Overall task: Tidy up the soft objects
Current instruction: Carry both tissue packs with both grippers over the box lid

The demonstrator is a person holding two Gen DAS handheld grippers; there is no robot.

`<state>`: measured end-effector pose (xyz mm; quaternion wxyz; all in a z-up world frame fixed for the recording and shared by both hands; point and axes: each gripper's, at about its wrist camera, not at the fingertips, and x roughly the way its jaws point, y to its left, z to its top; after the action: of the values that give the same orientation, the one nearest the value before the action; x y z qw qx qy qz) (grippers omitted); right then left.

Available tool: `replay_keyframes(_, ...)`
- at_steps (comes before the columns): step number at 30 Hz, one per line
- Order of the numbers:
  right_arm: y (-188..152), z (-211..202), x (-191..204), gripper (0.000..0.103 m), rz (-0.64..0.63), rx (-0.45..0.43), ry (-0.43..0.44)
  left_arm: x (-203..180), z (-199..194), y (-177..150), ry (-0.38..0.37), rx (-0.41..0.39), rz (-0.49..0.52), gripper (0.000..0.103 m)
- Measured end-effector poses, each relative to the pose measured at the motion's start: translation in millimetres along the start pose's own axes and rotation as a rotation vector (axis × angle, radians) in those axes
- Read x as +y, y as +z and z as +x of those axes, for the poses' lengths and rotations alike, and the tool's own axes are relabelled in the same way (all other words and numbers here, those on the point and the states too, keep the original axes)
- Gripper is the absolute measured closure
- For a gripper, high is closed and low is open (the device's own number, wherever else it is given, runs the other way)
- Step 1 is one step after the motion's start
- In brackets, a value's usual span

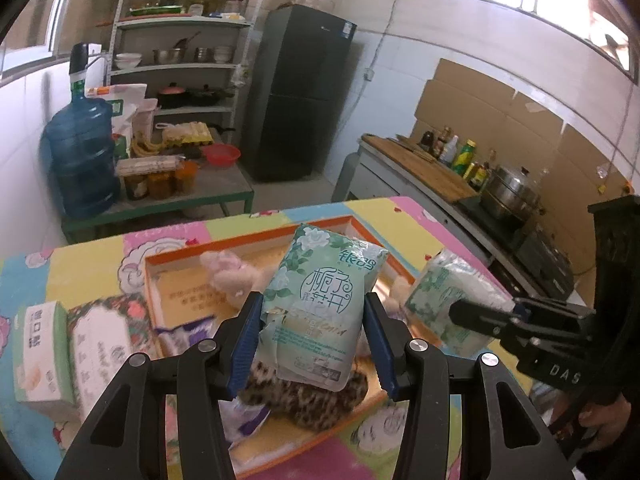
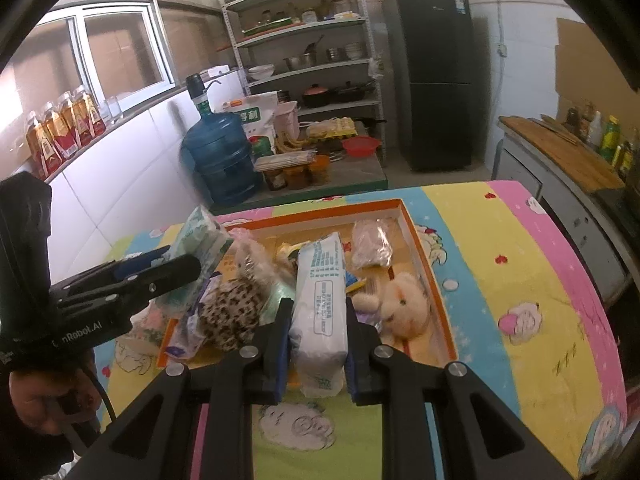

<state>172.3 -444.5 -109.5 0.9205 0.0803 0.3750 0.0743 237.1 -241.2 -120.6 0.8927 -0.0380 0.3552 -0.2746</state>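
Left wrist view: a kitchen with a black fridge point(image 1: 304, 92), a shelf rack point(image 1: 180, 40) and one blue water jug point(image 1: 82, 160). The worktop point(image 1: 420, 224) wears a pastel patchwork cloth carrying an orange-rimmed tray point(image 1: 248, 240). The left claw point(image 1: 312, 340) clamps one green floral tissue pack point(image 1: 320, 304) above the tray's plush toys.

Right wrist view: the right claw point(image 2: 318, 344) squeezes a second, white-sided tissue pack point(image 2: 320, 304) over the tray's near edge, beside one cream plush bear point(image 2: 404, 308).
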Motion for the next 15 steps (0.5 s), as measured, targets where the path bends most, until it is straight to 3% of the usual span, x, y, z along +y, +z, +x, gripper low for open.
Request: replay_keyframes(15, 27.6, 40.3, -40.5, 0.081, -0.035, 0.015, 0.06, -19.1, 67.3, 28.9, 0.096, 0.024, -0.079, 0.052)
